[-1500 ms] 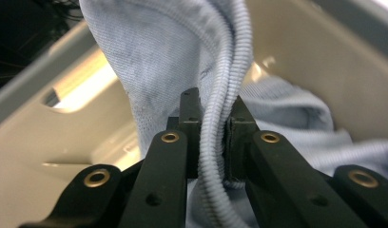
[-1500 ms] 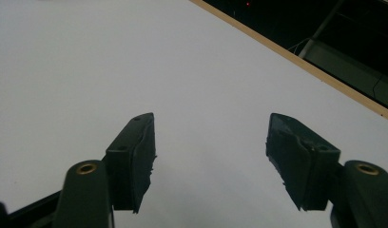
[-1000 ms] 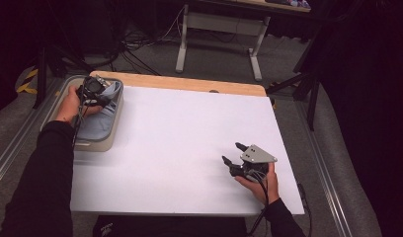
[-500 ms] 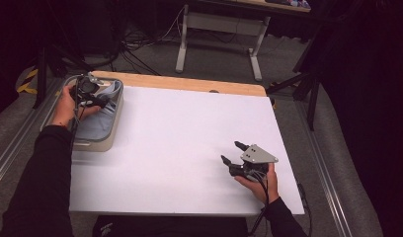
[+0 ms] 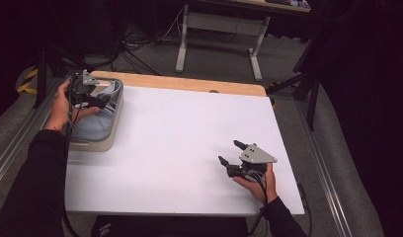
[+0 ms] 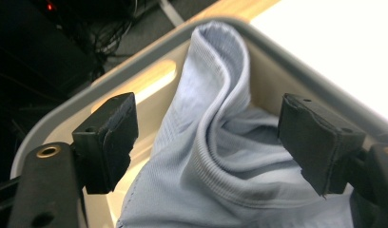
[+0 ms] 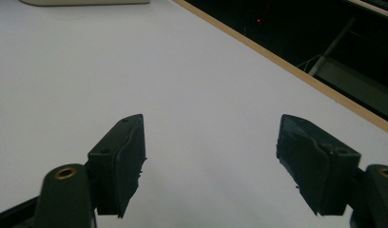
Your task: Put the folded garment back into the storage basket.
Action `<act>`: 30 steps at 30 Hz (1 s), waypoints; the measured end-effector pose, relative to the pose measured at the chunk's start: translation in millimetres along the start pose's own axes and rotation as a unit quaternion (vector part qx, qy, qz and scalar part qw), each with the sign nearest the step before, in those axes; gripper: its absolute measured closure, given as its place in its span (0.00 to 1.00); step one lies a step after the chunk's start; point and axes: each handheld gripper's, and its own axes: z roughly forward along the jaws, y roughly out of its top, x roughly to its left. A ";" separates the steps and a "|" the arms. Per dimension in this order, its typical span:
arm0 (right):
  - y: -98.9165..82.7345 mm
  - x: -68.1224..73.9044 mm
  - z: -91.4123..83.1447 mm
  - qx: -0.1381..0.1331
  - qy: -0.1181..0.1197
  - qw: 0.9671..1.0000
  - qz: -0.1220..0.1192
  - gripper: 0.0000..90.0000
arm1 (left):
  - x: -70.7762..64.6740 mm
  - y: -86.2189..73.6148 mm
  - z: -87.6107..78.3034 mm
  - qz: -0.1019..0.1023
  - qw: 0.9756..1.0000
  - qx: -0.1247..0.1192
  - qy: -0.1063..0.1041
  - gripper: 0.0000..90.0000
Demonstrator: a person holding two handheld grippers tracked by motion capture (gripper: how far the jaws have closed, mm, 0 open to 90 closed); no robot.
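Observation:
A light blue cloth (image 5: 98,123) lies bunched in a beige bin (image 5: 98,145) at the table's left edge. My left gripper (image 5: 98,101) hovers over the bin's far end. Its jaws have just been opening. In the left gripper view a raised fold of the cloth (image 6: 220,156) stands between the spread pads (image 6: 111,137), touching neither, with the bin's grey rim (image 6: 149,52) behind. My right gripper (image 5: 229,151) rests low over the white table (image 5: 180,128) at the front right. Its jaws (image 7: 211,147) have just been opening with nothing between them.
A wooden strip (image 5: 189,83) runs along the table's far edge. Beyond it stand a metal desk frame (image 5: 219,37) and floor cables. A corner of the bin (image 7: 82,2) lies far off in the right gripper view.
My left gripper has lifted a little over the bin and its jaws have spread off the cloth. The right hand has stayed in place.

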 end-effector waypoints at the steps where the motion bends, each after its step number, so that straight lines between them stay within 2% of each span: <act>1: 0.1 0.1 0.2 0.000 0.001 1.000 0.000 0.28 | -1.1 0.5 -1.5 0.005 1.000 -0.004 0.003 0.25; 4: 0.2 0.4 0.4 -0.002 0.006 1.000 0.000 0.28 | -5.4 0.6 -6.5 0.005 1.000 -0.010 -0.003 0.25; 7: -0.3 0.4 0.4 -0.001 0.009 1.000 -0.002 0.27 | -7.3 1.0 -12.1 0.010 1.000 -0.025 0.004 0.25; 9: -0.4 0.3 0.2 -0.002 0.010 1.000 -0.002 0.27 | -8.9 0.9 -15.5 0.006 0.999 -0.032 0.001 0.25; 12: -0.5 1.3 -2.5 -0.009 0.006 1.000 -0.004 0.25 | -12.4 0.5 -23.6 -0.001 0.999 -0.050 0.001 0.25; 14: -0.1 2.6 -3.8 -0.015 0.002 1.000 -0.007 0.24 | -15.5 0.0 -27.3 0.004 0.999 -0.053 0.000 0.24; 19: 0.4 6.7 -4.2 -0.016 0.005 1.000 -0.014 0.24 | -21.9 -1.8 -37.2 0.000 0.997 -0.072 0.002 0.20; 23: 0.6 7.9 -3.3 -0.015 0.004 1.000 -0.017 0.23 | -25.8 -3.9 -41.2 0.001 0.997 -0.076 0.002 0.15; 30: 0.0 7.1 -4.8 -0.023 -0.009 1.000 -0.009 0.22 | -29.0 -6.7 -44.4 -0.009 0.996 -0.087 -0.003 0.12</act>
